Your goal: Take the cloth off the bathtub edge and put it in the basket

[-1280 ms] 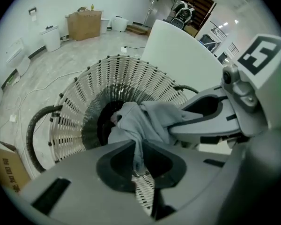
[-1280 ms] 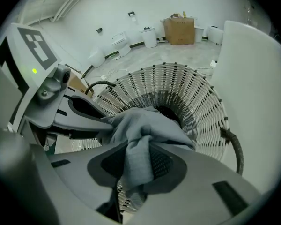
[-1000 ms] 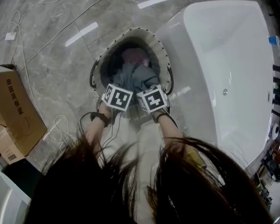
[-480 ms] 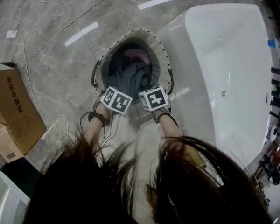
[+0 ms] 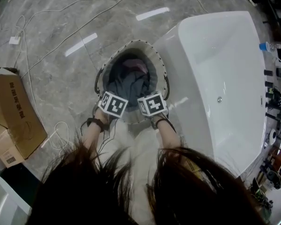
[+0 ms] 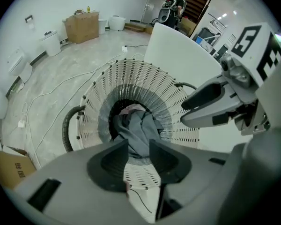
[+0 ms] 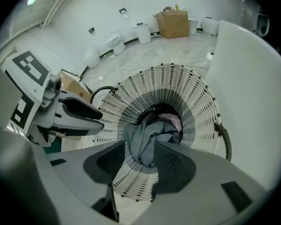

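Note:
The grey cloth (image 5: 131, 84) lies bunched inside the white woven basket (image 5: 104, 68), on top of a pink item (image 5: 137, 66). Both grippers hang side by side over the basket's near rim and point steeply down. My left gripper (image 5: 119, 94) has just been opening its jaws; in the left gripper view the cloth (image 6: 139, 128) shows through the gap of that gripper (image 6: 138, 148), lower down and apart from the pads. My right gripper (image 7: 139, 150) has also opened, and the cloth (image 7: 147, 136) lies below it, free of its pads.
The white bathtub (image 5: 225, 64) stands right against the basket. A cardboard box (image 5: 14, 111) sits on the grey floor at the left, with cables (image 5: 60, 129) trailing between it and the basket. The person's dark hair fills the bottom of the head view.
Both grippers have lifted a little out of the basket mouth and their jaws have parted. The grey cloth stays behind in the basket.

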A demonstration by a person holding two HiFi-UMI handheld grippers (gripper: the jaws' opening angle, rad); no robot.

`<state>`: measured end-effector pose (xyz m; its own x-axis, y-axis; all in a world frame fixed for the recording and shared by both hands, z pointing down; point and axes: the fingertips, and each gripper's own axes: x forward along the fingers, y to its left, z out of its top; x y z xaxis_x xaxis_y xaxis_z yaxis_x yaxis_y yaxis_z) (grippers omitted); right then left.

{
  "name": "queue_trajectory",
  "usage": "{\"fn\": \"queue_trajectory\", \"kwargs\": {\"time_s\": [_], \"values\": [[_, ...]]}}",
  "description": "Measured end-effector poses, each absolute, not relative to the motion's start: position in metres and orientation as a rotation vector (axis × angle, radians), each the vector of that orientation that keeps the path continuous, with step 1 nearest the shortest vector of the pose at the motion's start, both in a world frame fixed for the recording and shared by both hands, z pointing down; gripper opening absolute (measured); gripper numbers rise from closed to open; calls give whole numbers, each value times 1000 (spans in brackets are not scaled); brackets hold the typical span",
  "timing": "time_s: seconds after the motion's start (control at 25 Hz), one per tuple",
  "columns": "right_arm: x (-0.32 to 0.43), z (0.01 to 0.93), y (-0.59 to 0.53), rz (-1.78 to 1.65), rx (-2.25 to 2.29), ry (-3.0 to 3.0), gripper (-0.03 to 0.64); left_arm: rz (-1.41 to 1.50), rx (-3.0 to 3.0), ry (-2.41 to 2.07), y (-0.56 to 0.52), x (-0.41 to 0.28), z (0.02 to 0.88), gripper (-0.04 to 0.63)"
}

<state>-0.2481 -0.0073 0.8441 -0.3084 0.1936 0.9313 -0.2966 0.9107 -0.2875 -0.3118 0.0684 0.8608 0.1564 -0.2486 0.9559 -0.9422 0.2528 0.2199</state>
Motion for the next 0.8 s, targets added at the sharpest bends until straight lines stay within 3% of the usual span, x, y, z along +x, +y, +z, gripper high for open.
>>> {"fn": "queue_trajectory", "kwargs": {"time_s": [0.44,0.8], "values": [[-245,757,-13,478,130,-1908,183,645,1287,-1430,53,-312,769,132],[-269,613,-16,467,165,-2195,183,527,1476,-1561,19,-306,657,132]]}}
